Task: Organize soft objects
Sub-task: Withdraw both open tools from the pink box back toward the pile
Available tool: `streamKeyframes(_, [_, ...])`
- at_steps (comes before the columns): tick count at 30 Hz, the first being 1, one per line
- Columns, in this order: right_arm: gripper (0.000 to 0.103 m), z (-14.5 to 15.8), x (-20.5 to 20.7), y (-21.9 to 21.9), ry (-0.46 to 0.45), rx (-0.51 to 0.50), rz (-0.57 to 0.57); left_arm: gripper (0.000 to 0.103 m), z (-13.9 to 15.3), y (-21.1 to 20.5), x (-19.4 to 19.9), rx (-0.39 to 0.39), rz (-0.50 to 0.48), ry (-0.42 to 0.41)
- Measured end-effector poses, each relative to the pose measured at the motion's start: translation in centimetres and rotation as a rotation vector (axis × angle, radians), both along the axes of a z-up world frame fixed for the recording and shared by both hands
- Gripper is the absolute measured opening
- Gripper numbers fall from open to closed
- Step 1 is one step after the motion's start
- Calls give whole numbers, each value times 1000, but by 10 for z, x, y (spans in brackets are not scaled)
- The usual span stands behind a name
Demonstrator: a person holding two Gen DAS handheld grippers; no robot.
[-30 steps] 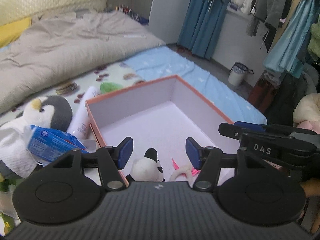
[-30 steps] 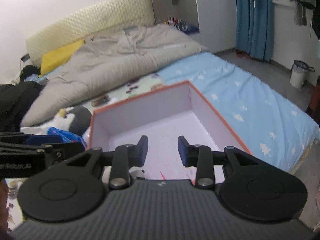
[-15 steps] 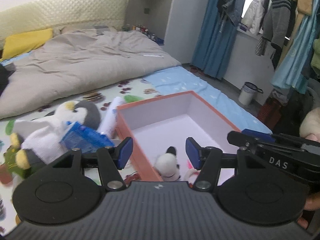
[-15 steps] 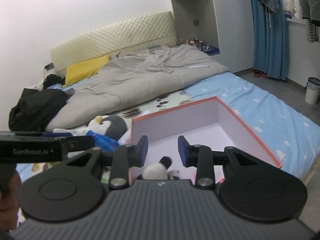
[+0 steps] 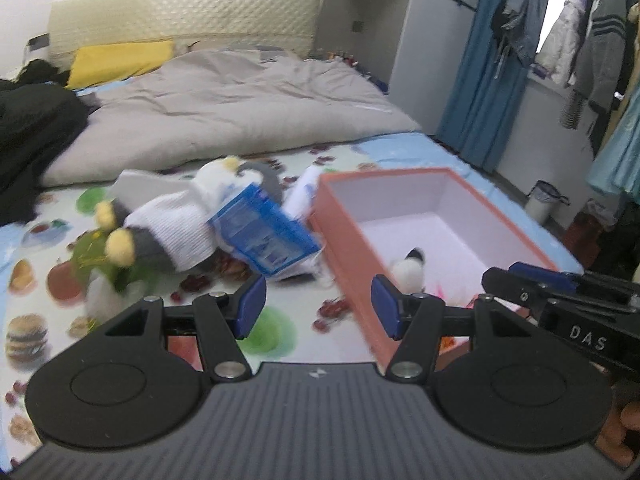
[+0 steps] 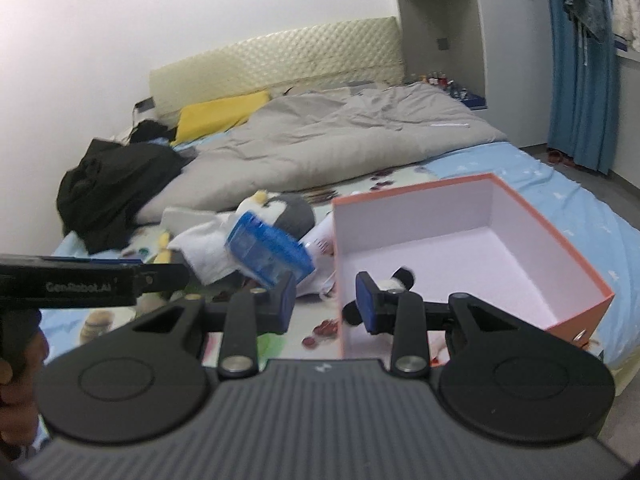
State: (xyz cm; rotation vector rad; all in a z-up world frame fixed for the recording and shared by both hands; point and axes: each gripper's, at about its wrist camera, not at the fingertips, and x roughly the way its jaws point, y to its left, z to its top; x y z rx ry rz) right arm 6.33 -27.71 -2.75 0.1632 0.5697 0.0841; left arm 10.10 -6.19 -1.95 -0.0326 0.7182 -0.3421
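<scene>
An open orange box (image 5: 348,232) with a white inside (image 6: 460,252) sits on the bed. A small panda plush (image 5: 408,272) lies in its near corner, also in the right wrist view (image 6: 394,282). Left of the box lie a penguin plush (image 5: 168,220) (image 6: 286,210), a blue tissue pack (image 5: 262,234) (image 6: 266,254), a white towel (image 6: 204,244) and a green plush (image 5: 108,264). My left gripper (image 5: 318,310) is open and empty, over the mat by the box's left wall. My right gripper (image 6: 326,304) is open and empty above the box's near left corner.
A grey duvet (image 5: 240,112) covers the far bed, with a yellow pillow (image 5: 120,60) and black clothes (image 6: 112,180). A white tube (image 5: 302,192) lies beside the box. Hanging clothes (image 5: 592,40) and a small bin (image 5: 540,200) stand at the right.
Both grippers have pulled back and swung left from over the box. The plush pile on the left has come into view. The panda lies in the box.
</scene>
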Motion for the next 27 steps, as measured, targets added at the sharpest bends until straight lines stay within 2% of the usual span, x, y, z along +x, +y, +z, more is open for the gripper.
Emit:
streamKeyframes(14, [36, -30, -25, 52, 30, -37, 122, 64, -38, 59, -44, -38, 151, 70])
streamKeyframes(19, [36, -46, -31, 68, 60, -42, 149, 64, -50, 75, -54, -20, 183, 80])
streamKeyframes(27, [36, -59, -20, 86, 77, -61, 167, 65, -70, 99, -49, -14, 225, 111])
